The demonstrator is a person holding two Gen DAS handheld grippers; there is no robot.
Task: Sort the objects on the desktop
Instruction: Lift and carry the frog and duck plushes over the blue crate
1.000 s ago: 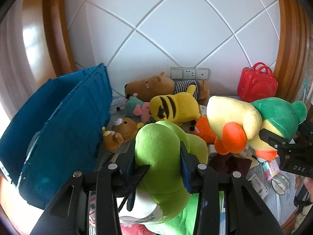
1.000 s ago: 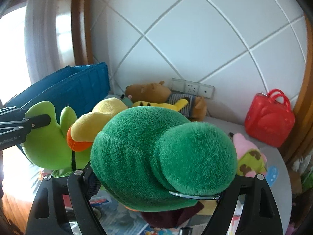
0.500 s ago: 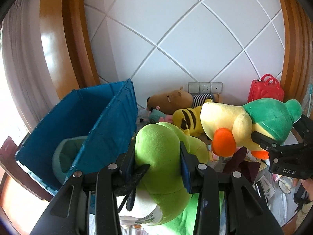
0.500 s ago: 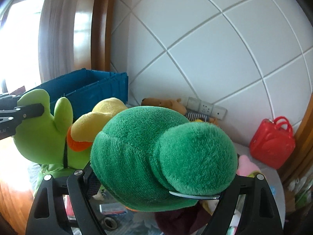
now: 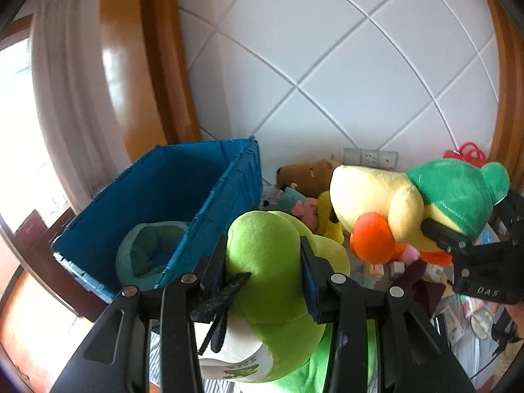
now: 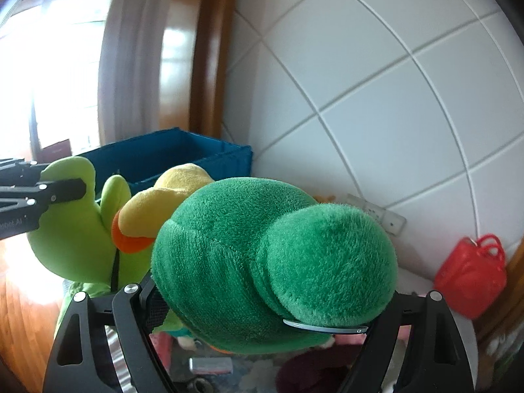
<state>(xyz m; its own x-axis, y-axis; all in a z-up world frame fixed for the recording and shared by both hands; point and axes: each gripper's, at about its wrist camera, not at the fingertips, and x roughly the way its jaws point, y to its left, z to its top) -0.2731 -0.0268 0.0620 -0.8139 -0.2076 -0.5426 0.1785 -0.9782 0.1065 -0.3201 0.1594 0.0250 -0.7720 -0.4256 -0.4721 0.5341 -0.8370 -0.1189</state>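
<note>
Left gripper (image 5: 263, 263) clamped on lime-green frog plush (image 5: 271, 281), jaws pressing either side of its head, body hanging down toward 6 o'clock; long axis roughly vertical in the left wrist view. Frog is held in the air, just right of the blue crate (image 5: 170, 203), level with its near rim.

Right gripper (image 6: 262, 308) clamped on yellow duck plush (image 5: 386, 209) by its green hat (image 6: 271, 262). In the left wrist view the duck's long axis runs 9 to 3 o'clock, orange beak pointing toward 7 o'clock, hat end at 3 o'clock inside the jaws. Duck is airborne, just right of the frog, close but whether touching cannot be told.

Crate sits at 9 o'clock, open top, a teal round cushion (image 5: 147, 255) lying inside. Beyond, at 1 o'clock on the table: brown bear plush (image 5: 308, 173), red toy case (image 6: 471, 275) near the white tiled wall (image 5: 327, 82). Small clutter under the duck, blurred.
</note>
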